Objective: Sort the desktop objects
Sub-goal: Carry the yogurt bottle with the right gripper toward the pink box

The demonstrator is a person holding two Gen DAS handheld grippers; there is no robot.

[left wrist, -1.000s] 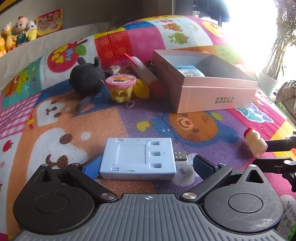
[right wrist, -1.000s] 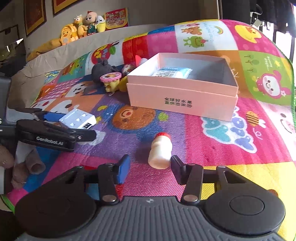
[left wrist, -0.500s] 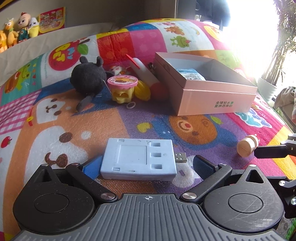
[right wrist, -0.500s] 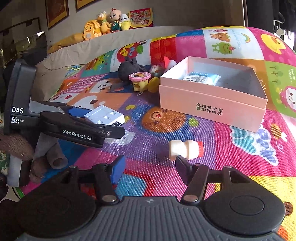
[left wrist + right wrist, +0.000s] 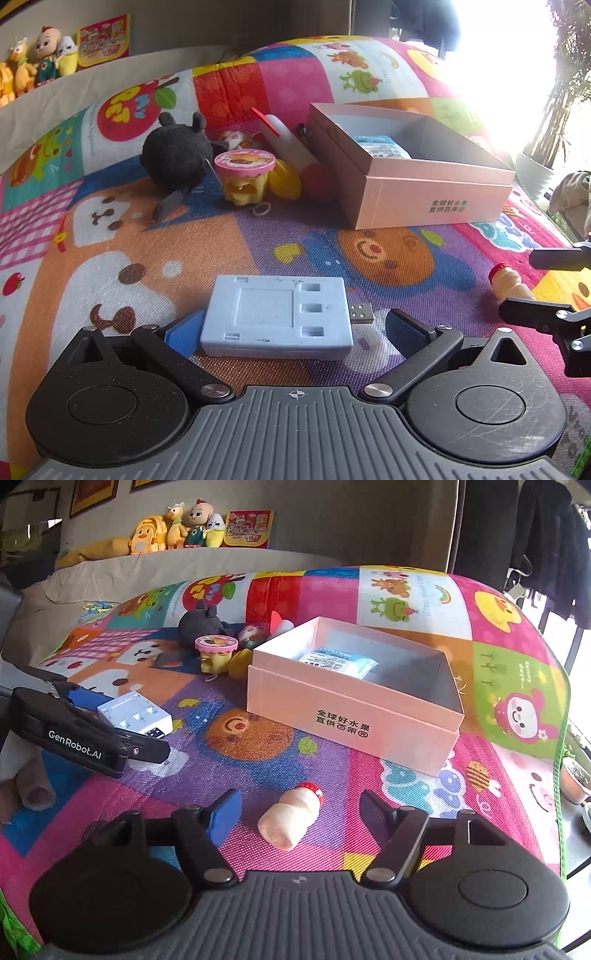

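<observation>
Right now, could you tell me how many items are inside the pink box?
1: a blue packet lies at the far left corner of the box. The near wall may hide more.

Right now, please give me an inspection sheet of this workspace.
Surface: colourful cartoon play mat.
Job's things: pale blue plastic USB hub; small cream toy bottle with red cap, lying down; open pink cardboard box holding a blue packet.
Clutter: dark plush toy, pink-lidded yellow toy cup.
Grippers: left tool open around the hub; right tool opening, bottle between, untouched.
Cables: nothing seen.
Surroundings: plush dolls on ledge.
</observation>
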